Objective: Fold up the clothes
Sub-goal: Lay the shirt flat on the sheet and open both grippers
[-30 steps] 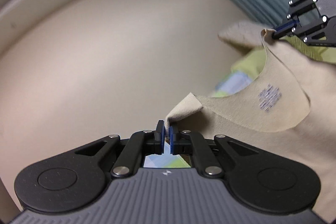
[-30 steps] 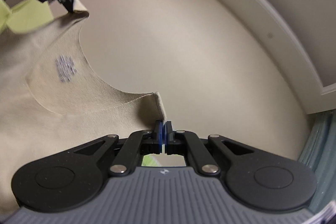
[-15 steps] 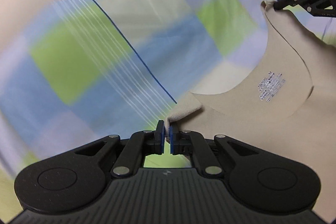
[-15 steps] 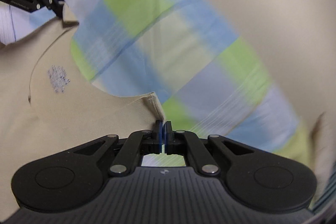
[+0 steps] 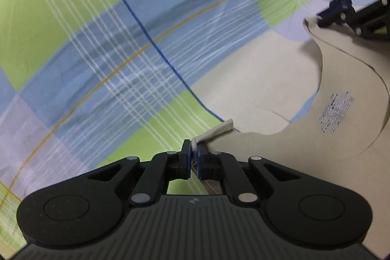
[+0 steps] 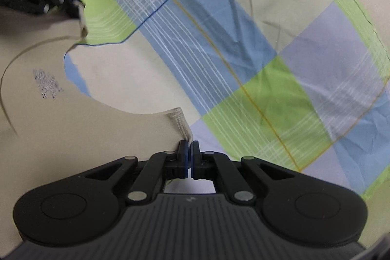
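Between the two hand-held grippers hangs the beige, soft knit garment [image 5: 304, 150], neckline upward, low over the blue, green and lilac checked bed sheet [image 5: 97, 65]. Left hand-held gripper [image 5: 193, 150]: jaws closed on a bunched left shoulder edge. Right hand-held gripper [image 6: 189, 146]: jaws closed on the stitched right shoulder seam.

Failure risks:
- Each grip holds only a narrow edge; a sharp pull could strip the cloth out.
- Unequal lowering would likely lay the garment skewed or creased.
- Slack neckline could fold under on contact.
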